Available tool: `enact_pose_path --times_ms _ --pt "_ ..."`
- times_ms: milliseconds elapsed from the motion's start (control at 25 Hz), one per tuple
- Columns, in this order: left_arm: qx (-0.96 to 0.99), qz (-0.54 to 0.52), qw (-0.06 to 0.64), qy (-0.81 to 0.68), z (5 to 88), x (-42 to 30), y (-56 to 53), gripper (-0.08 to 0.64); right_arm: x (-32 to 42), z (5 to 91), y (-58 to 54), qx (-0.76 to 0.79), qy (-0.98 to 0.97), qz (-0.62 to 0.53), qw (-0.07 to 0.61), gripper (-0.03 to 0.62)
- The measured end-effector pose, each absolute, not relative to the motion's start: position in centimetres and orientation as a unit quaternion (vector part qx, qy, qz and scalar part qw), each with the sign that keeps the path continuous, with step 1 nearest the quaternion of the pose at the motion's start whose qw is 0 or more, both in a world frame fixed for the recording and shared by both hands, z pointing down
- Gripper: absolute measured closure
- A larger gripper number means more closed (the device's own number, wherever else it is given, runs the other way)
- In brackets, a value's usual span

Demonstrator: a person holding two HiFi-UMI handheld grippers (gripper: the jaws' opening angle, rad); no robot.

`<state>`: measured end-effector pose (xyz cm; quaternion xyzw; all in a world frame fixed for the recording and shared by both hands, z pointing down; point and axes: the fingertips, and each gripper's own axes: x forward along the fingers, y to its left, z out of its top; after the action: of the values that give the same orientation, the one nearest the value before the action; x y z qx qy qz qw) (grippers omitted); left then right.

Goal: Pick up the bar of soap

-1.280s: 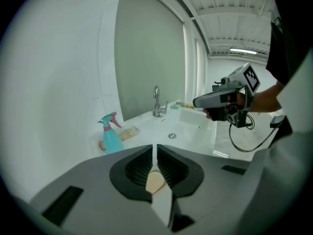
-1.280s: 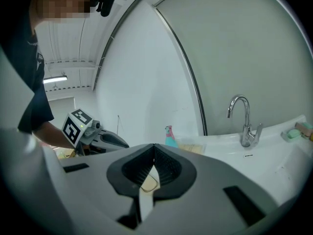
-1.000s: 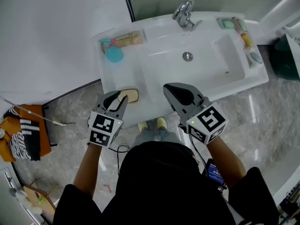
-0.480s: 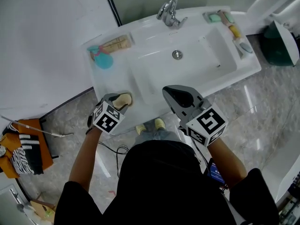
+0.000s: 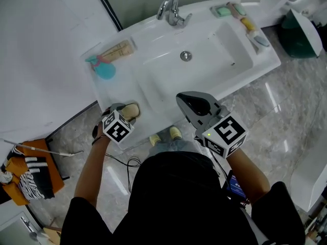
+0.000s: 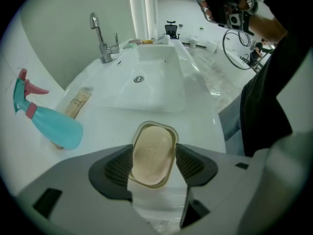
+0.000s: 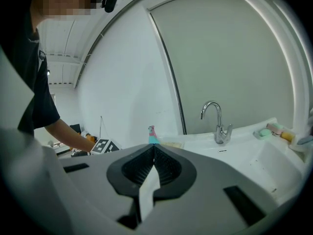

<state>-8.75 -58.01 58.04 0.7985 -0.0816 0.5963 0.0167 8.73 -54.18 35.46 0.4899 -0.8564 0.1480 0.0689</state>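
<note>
A beige bar of soap (image 6: 152,153) lies in a shallow clear dish (image 6: 146,126) on the white sink counter's near left corner. My left gripper (image 6: 154,164) straddles it; its jaws are opening, with a ribbed pad (image 6: 117,168) on each side of the bar and dish. In the head view the soap (image 5: 133,109) peeks out past the left gripper (image 5: 124,112). My right gripper (image 5: 181,98) hovers over the counter's front edge beside the basin. Its jaws are shut with nothing between them (image 7: 154,148).
A teal spray bottle (image 5: 104,70) and a tan tube (image 5: 117,51) lie on the counter's left side. The faucet (image 5: 171,11) stands behind the basin (image 5: 204,60). Small toiletries (image 5: 240,14) sit at the far right corner. An orange stool with striped cloth (image 5: 30,180) stands on the floor.
The left gripper has tipped down over the soap and its jaws have spread wide around it. The head view has swung, shifting the sink. The right gripper has stayed put.
</note>
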Motion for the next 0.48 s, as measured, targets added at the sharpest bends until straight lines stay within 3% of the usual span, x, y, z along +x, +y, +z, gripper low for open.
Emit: enact_pose_path --times_ms 480 --pt "0.78 0.625 0.021 -0.036 58.4 -8.9 -58.22 0.296 9.13 35.9 -53.6 0.498 -0.847 0.169 0.075 0.588"
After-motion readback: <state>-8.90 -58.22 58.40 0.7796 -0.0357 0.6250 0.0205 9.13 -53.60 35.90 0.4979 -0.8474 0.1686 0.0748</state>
